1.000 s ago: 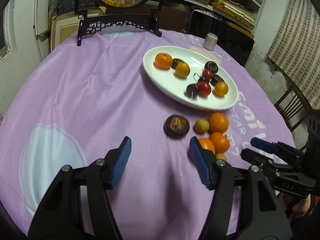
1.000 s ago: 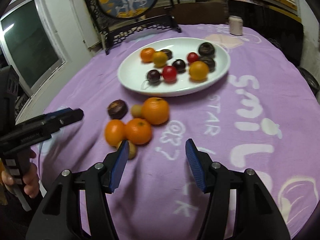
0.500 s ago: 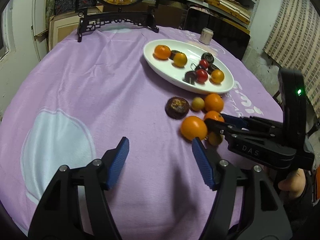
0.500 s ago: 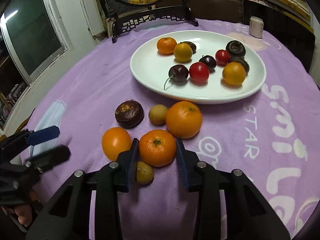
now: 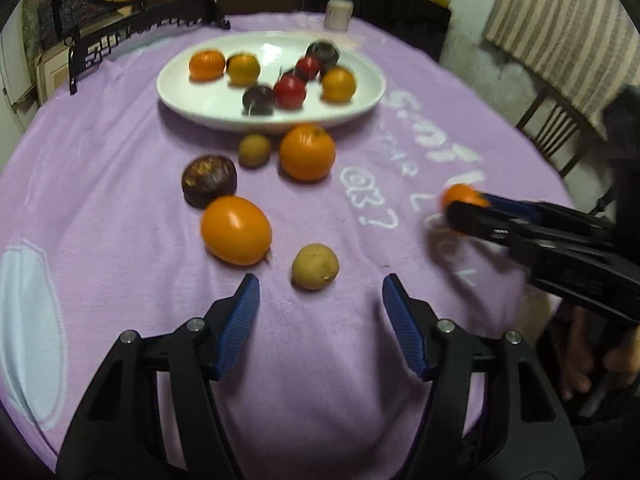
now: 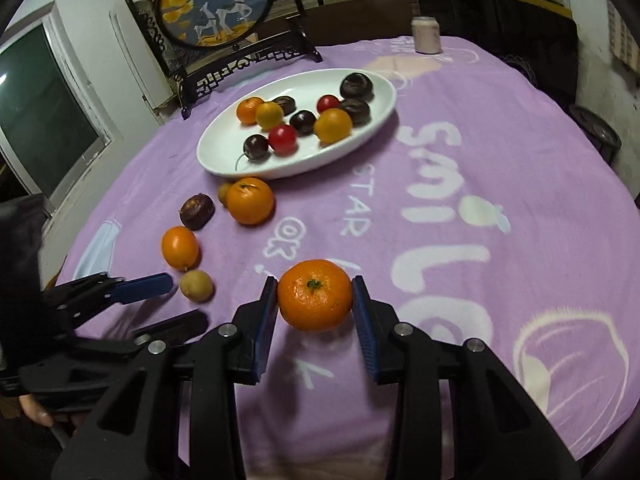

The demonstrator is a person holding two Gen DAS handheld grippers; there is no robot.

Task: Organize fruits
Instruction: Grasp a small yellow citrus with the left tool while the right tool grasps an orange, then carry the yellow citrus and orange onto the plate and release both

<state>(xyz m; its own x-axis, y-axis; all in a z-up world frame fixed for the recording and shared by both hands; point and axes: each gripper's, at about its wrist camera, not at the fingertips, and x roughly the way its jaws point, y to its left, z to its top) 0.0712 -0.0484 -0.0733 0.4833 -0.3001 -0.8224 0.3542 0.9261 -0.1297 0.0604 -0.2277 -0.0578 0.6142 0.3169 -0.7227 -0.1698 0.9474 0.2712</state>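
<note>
Five pieces of fruit lie loose on the lilac fleece cloth [image 6: 500, 168] covering the round worktop, while a sixth, a stem-topped orange mandarin [image 6: 315, 295], is pinched between the blue pads of the right gripper [image 6: 315, 304] and held above the cloth, well short of the oval white plate [image 6: 224, 160]. About nine small fruits, orange, red and dark purple, already sit on that plate, so the sorting looks past halfway. Left on the cloth are a large round orange [image 5: 307, 152], a smooth oval orange fruit [image 5: 236, 229], a dark brown wrinkled fruit [image 5: 209, 179] and two small tan-yellow fruits, one [image 5: 315, 266] just ahead of the left gripper [image 5: 320, 304], whose pads are spread wide and hold nothing. White lettering and cartoon shapes pattern the cloth. Behind the plate stand a black carved frame holding a round deer picture [image 6: 216, 4] and a small pale jar [image 6: 427, 34]; a dark window [image 6: 44, 112] and cluttered shelves close the dim room.
</note>
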